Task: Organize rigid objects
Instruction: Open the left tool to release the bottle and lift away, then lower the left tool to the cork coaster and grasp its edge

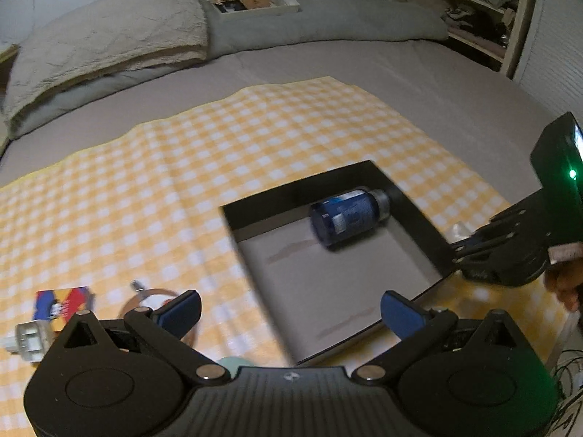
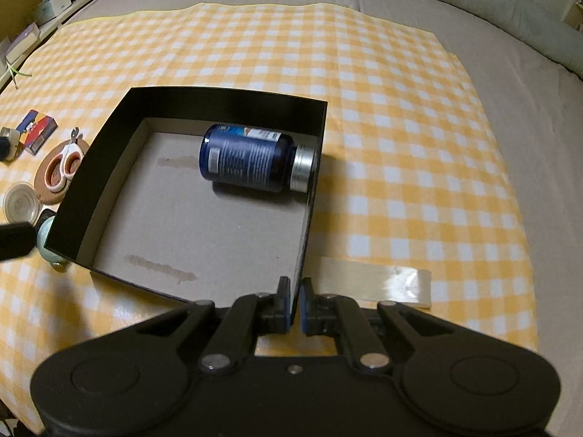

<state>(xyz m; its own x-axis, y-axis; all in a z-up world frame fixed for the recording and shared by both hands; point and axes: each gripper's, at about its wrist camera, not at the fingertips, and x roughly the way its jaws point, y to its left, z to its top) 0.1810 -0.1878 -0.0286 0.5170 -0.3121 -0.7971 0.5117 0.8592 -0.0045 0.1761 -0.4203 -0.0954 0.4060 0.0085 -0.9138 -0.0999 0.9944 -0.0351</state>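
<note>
On the bed, which filled most of both views under a grey sheet, lay a yellow-and-white checked cloth, smooth and slightly glossy, with a strip of clear tape stuck flat near its near edge; pillows and open shelves stood at the far side of the room. In the middle of the cloth sat the black box, shallow, open-topped, its floor bare grey card; it looked light and thin-walled, likely to flex or slide on the slick cloth if pulled by one side. The right tool was closed on the box's right wall at the near corner, pads pinching the thin card. Inside, at the far right corner, the blue bottle lay on its side, silver cap touching the right wall; rigid, smooth and round, it would probably roll, so a hold across its body seemed safest. The left tool hovered open and empty over the box's near left part. To the left on the cloth waited smaller pieces: a cork coaster bearing small scissors, a coloured card box, a clear round lid, all light and stiff.
</note>
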